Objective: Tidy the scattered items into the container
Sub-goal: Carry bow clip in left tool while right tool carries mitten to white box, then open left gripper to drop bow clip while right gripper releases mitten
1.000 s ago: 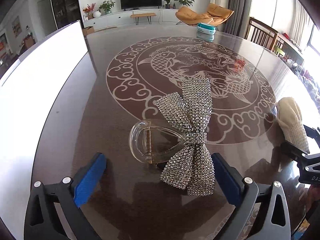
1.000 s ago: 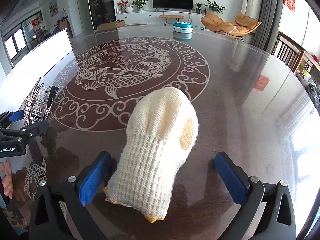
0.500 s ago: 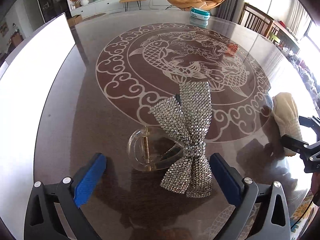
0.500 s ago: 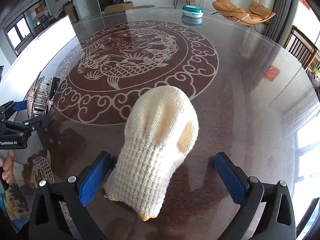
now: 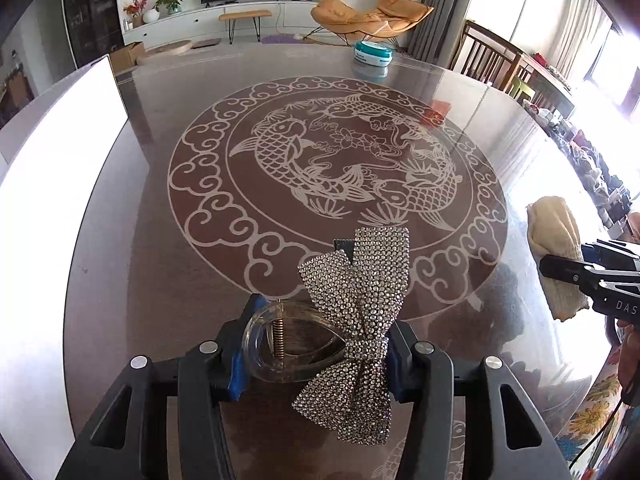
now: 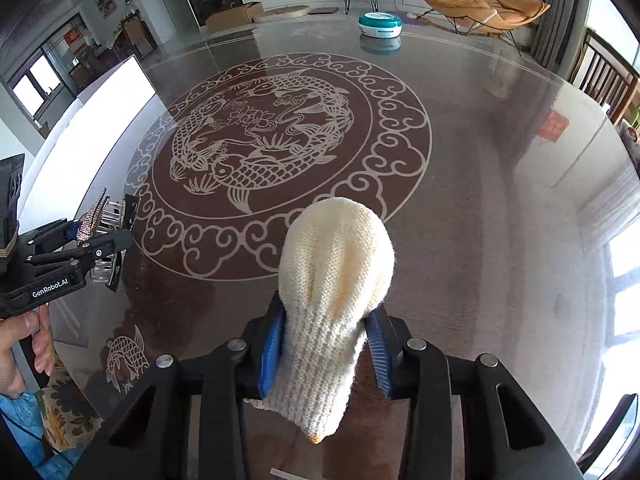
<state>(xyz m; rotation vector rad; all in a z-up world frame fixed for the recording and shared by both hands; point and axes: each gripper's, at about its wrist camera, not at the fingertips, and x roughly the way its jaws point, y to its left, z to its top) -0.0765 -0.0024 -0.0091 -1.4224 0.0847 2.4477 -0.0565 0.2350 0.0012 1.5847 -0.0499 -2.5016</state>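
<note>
My left gripper (image 5: pixel 316 354) is shut on a clear hair clip with a rhinestone bow (image 5: pixel 356 312), held just above the glass table. The clip also shows in the right wrist view (image 6: pixel 106 236), in the left gripper (image 6: pixel 100 248). My right gripper (image 6: pixel 326 344) is shut on a cream knitted sock (image 6: pixel 334 280), gripped around its ribbed cuff. The sock also shows at the right of the left wrist view (image 5: pixel 556 248), with the right gripper (image 5: pixel 592 276) on it. No container is clearly in view.
The round glass table (image 5: pixel 160 240) has a carp pattern in the middle. A teal and white round tin (image 5: pixel 374 53) stands at its far edge, also in the right wrist view (image 6: pixel 380 24). A white panel (image 5: pixel 52 168) lies along the left. Chairs (image 5: pixel 492 60) stand at the right.
Both grippers have closed: the left on the bow hair clip, the right on the knitted sock. Both views have tilted up slightly, and the clip now sits off the table.
</note>
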